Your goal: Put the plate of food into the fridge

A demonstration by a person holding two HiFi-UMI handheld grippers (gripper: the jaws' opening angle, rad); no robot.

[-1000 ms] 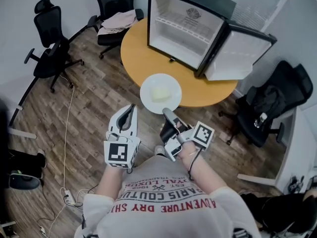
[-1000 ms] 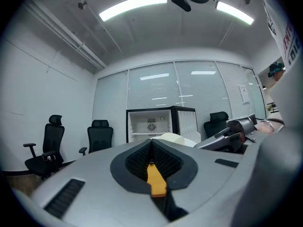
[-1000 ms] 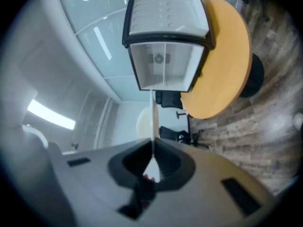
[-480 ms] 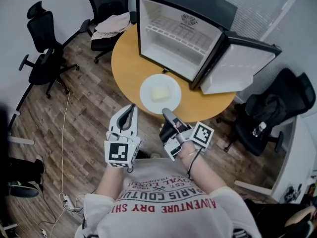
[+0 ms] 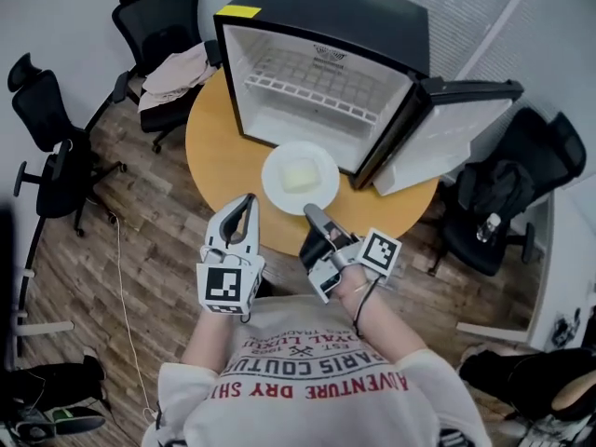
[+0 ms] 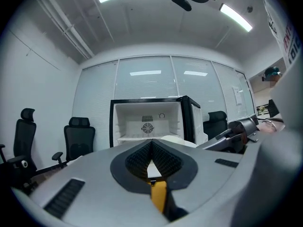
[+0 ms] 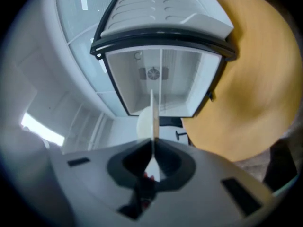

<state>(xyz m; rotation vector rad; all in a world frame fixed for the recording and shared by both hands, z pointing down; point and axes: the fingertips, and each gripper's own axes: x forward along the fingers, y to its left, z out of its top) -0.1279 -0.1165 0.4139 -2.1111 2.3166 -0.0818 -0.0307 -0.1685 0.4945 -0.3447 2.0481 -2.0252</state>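
Observation:
A white plate (image 5: 300, 177) with a pale yellow lump of food (image 5: 301, 172) hangs level over the round wooden table (image 5: 216, 161), just before the open mini fridge (image 5: 312, 91). My right gripper (image 5: 313, 211) is shut on the plate's near rim. In the right gripper view the plate (image 7: 146, 122) stands edge-on between the closed jaws of the right gripper (image 7: 153, 144), and the fridge's white inside (image 7: 161, 79) lies straight ahead. My left gripper (image 5: 245, 204) is shut and holds nothing, left of the plate. In the left gripper view the left gripper (image 6: 151, 144) points at the fridge (image 6: 147, 122).
The fridge door (image 5: 445, 138) stands swung open to the right. A wire shelf (image 5: 312, 96) crosses the fridge's inside. Black office chairs (image 5: 158, 35) ring the table; one carries pale cloth (image 5: 177, 68). A cable (image 5: 126, 277) runs over the wood floor on the left.
The fridge and table have drawn closer and lower in the head view; the plate now hangs right at the fridge's mouth. Both grippers keep their hold and pose.

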